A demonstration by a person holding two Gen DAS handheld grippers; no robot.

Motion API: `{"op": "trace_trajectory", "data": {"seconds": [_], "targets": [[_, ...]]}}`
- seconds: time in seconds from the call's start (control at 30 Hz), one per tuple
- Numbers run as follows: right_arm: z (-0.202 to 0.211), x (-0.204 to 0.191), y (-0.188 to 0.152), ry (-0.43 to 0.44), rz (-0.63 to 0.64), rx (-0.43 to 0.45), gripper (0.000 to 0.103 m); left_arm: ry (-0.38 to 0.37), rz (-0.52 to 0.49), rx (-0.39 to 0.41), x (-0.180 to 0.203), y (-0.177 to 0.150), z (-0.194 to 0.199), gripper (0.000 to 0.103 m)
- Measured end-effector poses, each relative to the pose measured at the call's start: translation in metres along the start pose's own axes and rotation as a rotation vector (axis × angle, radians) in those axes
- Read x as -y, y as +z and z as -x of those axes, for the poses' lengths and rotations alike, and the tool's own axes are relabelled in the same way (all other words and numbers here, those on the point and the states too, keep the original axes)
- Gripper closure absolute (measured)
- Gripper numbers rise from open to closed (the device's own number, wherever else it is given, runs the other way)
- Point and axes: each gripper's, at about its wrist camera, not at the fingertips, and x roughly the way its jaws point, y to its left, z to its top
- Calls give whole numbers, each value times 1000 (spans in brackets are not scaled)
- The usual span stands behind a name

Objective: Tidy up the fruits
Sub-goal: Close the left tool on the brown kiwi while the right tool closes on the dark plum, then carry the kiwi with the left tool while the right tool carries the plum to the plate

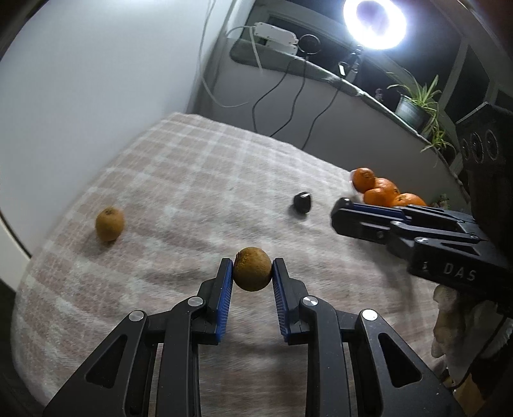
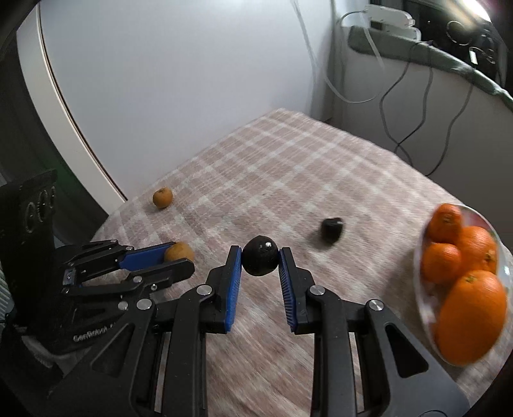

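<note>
Both tongs are loaded: the left tongs [image 1: 252, 268] pinch a brown fruit [image 1: 252, 268], the right tongs [image 2: 260, 260] a dark fruit [image 2: 259, 259]. Looks like mid-carry. Next is probably sorting: bowl of oranges [image 2: 461, 256] sits off to the right tongs' right.

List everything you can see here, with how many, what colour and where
brown fruit: 2, brown; one clamped in the left gripper, the other lying on the cloth near its left edge
black fruit: 2, black; one clamped in the right gripper, the other lying on the cloth towards the bowl
oranges: at least 4, orange; heaped in the bowl
bowl: 1, clear; right edge of the cloth
checked cloth: 1, pink and white; covers the surface
ring light: 1, white, lit; on the ledge behind
potted plant: 1, green; on the ledge
left gripper: 1, black with blue pads; shut on brown fruit
right gripper: 1, black with blue pads; shut on black fruit
</note>
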Motion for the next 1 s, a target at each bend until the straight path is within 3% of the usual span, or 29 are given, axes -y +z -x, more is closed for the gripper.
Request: {"op": "trace_trajectory", "data": {"seconds": [0.53, 1.0], "targets": [[92, 91, -35, -133, -127, 120, 78, -100, -77, 6, 66, 23, -19, 80], [119, 158, -65, -222, -233, 129, 78, -161, -133, 6, 115, 47, -42, 80]]}}
